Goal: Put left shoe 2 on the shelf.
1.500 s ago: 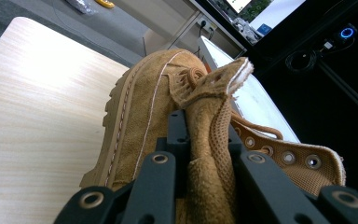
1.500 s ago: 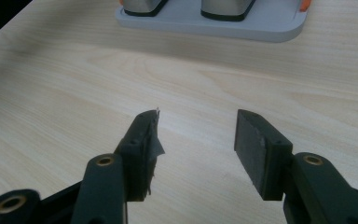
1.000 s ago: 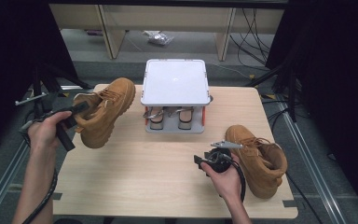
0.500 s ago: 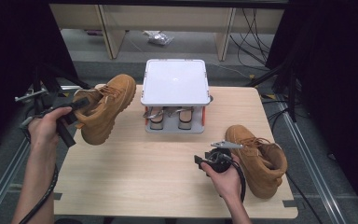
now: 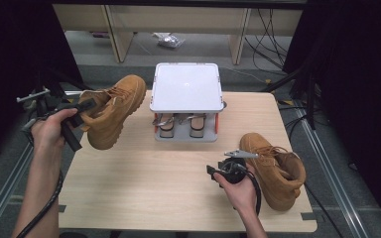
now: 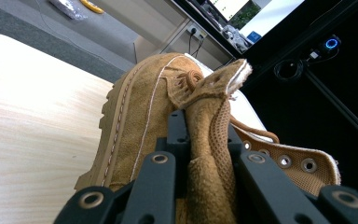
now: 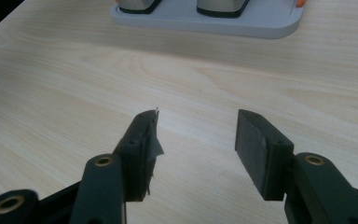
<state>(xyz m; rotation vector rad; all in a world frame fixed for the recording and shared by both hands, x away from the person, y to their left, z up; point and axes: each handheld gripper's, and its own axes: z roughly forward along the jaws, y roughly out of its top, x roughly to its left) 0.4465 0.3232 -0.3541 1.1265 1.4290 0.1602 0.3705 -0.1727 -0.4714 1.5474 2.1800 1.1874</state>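
High view: left claw point(image 5: 82, 116) pinching tan suede boot point(image 5: 113, 110), prob. mesh-lined collar.

A tan suede work boot point(image 5: 111, 111) hangs off the table point(image 5: 144, 193), tilted with its toe pointing up and away toward the back and its pale lugged sole facing down and left. The left hand-held gripper point(image 5: 82, 110) clamps its padded collar at the heel; in the left gripper view the mesh-lined collar point(image 6: 212, 140) stands pinched between the jaws, with the eyelets point(image 6: 296, 163) to one side.
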